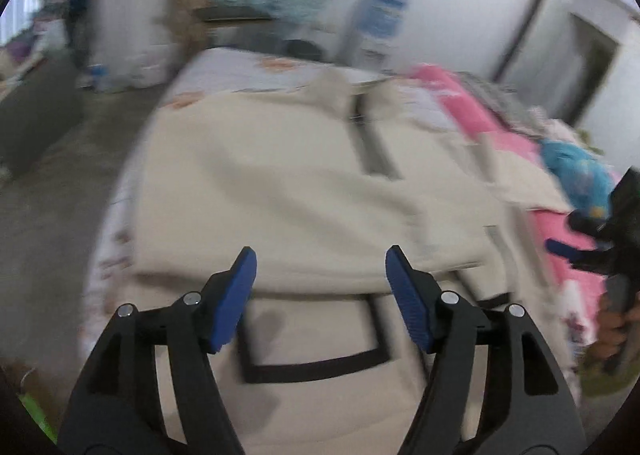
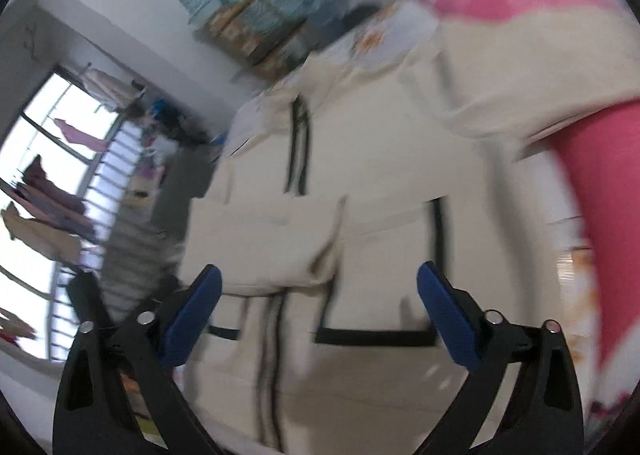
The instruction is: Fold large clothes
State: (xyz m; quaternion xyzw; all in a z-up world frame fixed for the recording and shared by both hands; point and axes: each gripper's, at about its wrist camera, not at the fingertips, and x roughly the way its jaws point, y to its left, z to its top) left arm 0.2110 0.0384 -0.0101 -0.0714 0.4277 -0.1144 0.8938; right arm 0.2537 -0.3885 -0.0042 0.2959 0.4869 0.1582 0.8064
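From where I stand, everything is too blurred for any lettering, label or number to be read.

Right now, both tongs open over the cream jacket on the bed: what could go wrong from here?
1. The folded sleeve lies loose on the cream jacket; a grab at the hem could drag it open.
2. Pink bedding touches the jacket's edge beside the right tongs, so a pinch there may catch both.
3. Both views are motion-blurred, and the left tongs hang open above the fabric; the grasp may land off target.
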